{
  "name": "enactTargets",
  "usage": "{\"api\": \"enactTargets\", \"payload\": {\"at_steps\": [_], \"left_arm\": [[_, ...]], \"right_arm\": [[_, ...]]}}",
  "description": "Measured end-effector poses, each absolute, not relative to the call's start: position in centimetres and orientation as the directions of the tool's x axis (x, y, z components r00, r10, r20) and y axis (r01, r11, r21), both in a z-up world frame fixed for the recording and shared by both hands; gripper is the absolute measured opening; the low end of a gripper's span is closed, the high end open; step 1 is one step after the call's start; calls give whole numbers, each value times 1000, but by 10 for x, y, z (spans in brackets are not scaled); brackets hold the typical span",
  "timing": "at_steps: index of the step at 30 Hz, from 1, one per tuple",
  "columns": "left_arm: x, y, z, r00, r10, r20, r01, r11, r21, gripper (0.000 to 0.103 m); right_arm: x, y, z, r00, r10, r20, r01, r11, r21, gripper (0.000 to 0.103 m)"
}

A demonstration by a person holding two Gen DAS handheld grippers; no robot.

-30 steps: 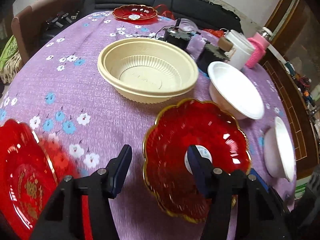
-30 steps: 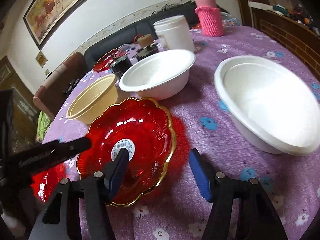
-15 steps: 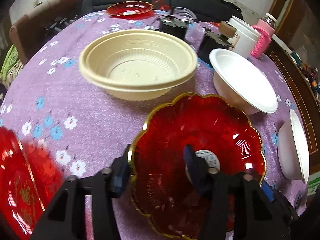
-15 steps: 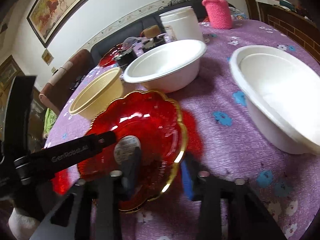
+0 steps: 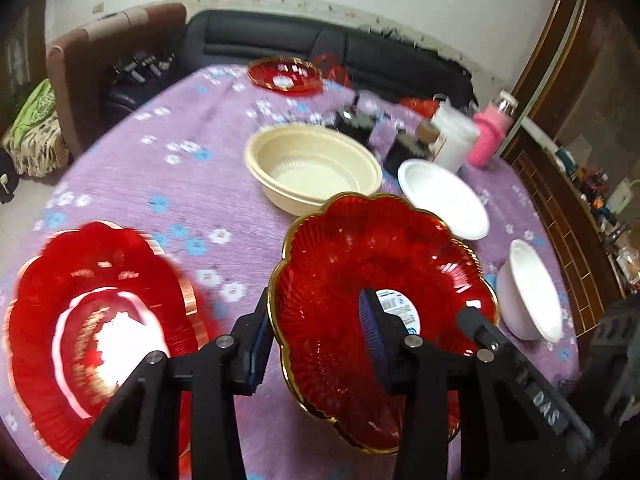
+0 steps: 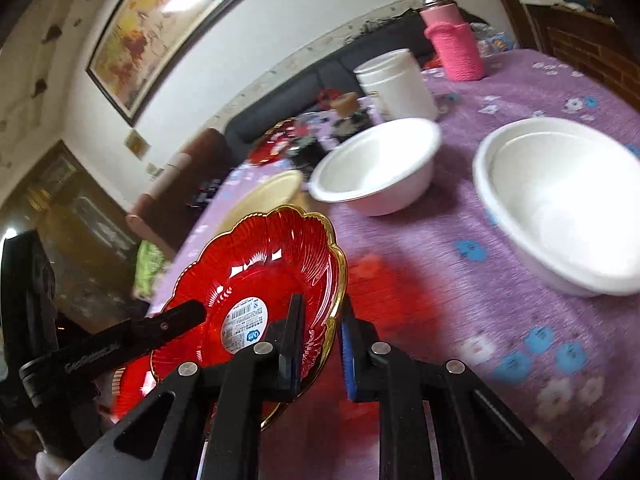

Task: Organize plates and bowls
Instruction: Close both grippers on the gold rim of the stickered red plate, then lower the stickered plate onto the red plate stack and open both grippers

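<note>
Both grippers are on the same red plate [image 5: 380, 280] right now, one at each side of its gold scalloped rim. The left gripper [image 5: 316, 336] has the near-left edge between its jaws and they're closing, one pad inside the dish by the barcode sticker, the other outside. The right gripper [image 6: 320, 344] is closing too, nearly pinched down on the rim at its side, and the pads look to be pressing it already. The plate sits tilted and looks lifted clear of the purple surface [image 5: 168, 184].

My guess is it's headed for the other red plate [image 5: 100, 320] off to the left, to stack the matching pair. Tips for doing that well:

- keep both grips on the rim, don't let either slide toward the middle, that ribbed plastic looks slick
- level the plate before lowering, it's tipped now
- line up the scallops so it nests rather than rocks
- let go one side at a time once it's seated

The cream bowl [image 5: 314, 168] and the white bowls [image 5: 444, 200] sit just behind, so swing wide of them.
</note>
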State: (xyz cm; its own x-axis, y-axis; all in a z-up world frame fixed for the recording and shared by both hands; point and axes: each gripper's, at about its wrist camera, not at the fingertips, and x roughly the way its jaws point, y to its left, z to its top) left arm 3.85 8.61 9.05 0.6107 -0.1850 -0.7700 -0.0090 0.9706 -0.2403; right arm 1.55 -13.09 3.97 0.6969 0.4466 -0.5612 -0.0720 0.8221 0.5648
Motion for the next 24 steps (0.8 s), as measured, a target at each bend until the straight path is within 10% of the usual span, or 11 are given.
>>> {"api": "enactTargets", "payload": {"at_steps": [24], "left_arm": [[-22,288,54,606,-67,-793,-301,903,-306,41]], "right_arm": [[-1,91,50,549,478,-686,-303,879,369,18]]}}
